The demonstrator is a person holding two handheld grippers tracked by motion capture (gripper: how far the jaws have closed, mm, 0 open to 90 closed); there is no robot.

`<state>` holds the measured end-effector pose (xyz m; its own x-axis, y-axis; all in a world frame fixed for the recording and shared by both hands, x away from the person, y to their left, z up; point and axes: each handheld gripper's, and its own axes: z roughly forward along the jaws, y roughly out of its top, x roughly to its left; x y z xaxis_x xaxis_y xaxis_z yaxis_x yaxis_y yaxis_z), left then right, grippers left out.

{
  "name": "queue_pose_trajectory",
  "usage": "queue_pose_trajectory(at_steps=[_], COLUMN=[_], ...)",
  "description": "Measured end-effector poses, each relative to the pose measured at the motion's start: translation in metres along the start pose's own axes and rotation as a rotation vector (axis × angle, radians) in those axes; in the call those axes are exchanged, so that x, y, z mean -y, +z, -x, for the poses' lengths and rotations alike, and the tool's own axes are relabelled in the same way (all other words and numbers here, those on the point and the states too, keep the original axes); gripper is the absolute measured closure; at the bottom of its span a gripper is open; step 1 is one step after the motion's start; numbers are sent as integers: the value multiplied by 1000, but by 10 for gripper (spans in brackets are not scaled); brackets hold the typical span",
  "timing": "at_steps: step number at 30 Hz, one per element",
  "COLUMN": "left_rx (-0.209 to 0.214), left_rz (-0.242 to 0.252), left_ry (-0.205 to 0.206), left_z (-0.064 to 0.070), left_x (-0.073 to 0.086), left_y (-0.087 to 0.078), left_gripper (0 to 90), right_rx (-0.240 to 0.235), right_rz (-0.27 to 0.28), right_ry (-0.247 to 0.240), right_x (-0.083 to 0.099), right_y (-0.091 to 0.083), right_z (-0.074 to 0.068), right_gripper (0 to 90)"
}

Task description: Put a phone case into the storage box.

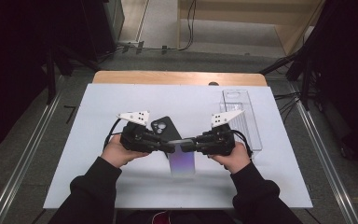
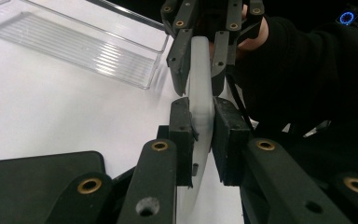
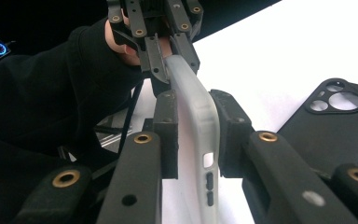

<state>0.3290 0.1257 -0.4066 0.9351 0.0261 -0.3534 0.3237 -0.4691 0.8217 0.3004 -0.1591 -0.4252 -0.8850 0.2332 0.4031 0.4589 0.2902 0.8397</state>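
Observation:
A frosted, purple-tinted phone case is held above the white table top between both grippers. My left gripper is shut on the case's upper edge from the left, and my right gripper is shut on the same edge from the right. In the left gripper view its jaws clamp the pale case, with the right gripper gripping farther along. The right gripper view shows its jaws pressing the case, with the left gripper beyond. A black phone lies camera side up behind the left gripper.
A clear plastic box lies at the right of the white mat, and shows in the left gripper view as a ribbed tray. The black phone lies flat to the right in the right gripper view. Black sleeves come in from the near edge.

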Motion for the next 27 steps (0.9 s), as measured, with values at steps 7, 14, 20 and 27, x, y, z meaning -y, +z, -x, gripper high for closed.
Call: queue_pose_trajectory(at_steps=[7,14,20,27], left_rx=[-4,-40,-98,-144], left_rz=[-19,-35,-23,-23], left_ry=[-11,-37,-74,-82], left_z=[5,6,5,10], left_x=[-4,-4,-4,-7], left_y=[0,-5,-11,-15], left_gripper=[808,806,806,805], right_rx=[0,59,152,204], right_rz=[7,49,61,54], right_ry=[27,23,28,27], right_x=[0,-1,1,3], right_y=[0,-8,-12,-12], right_z=[-1,-3,-4,-5], right_gripper=[627,416,266,141])
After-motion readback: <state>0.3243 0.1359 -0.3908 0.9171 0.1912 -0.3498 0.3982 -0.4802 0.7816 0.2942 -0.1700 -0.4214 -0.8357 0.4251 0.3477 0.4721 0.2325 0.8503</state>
